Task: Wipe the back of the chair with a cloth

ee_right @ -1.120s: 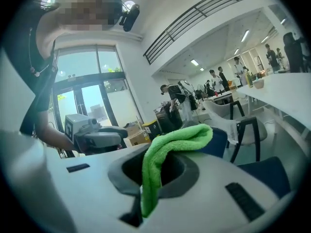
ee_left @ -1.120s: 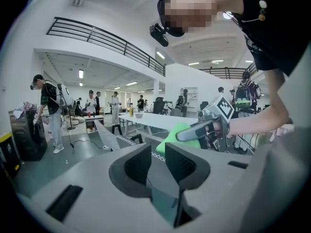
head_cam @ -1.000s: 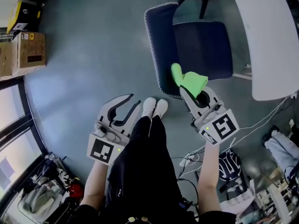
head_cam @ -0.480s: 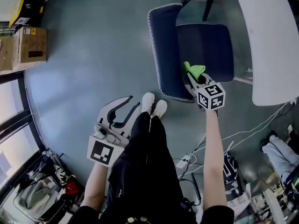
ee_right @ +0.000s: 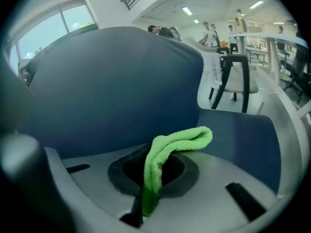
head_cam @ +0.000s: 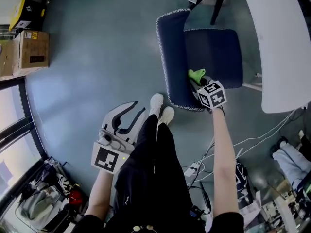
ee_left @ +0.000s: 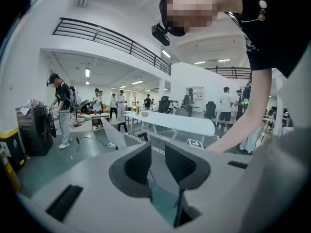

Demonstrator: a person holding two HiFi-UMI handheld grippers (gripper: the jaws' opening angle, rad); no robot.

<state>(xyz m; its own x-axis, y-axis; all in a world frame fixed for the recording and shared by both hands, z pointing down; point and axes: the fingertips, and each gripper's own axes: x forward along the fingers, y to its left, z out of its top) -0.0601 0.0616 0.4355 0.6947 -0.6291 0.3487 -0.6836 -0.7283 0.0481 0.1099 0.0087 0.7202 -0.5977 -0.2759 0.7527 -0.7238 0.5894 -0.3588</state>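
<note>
A navy chair stands ahead of me, its backrest [head_cam: 172,57] edged with white stitching and its seat [head_cam: 216,55] to the right. My right gripper [head_cam: 199,83] is shut on a green cloth [head_cam: 196,74] and held low, where backrest meets seat. In the right gripper view the cloth [ee_right: 167,152] sticks up from between the jaws, close to the backrest's seat-side face [ee_right: 107,81]; whether they touch is unclear. My left gripper [head_cam: 128,118] hangs open and empty beside my legs, away from the chair. In the left gripper view its pads [ee_left: 137,165] stand apart.
A white table [head_cam: 279,42] curves along the right of the chair. Black legs of another chair [head_cam: 214,1] stand behind it. A cardboard box [head_cam: 29,52] sits at the far left. Cables [head_cam: 206,164] trail over the floor by my right side, bags [head_cam: 39,205] at lower left.
My right gripper has carried the cloth forward and down, from the backrest's near edge to its seat-side face. The left gripper has stayed where it was.
</note>
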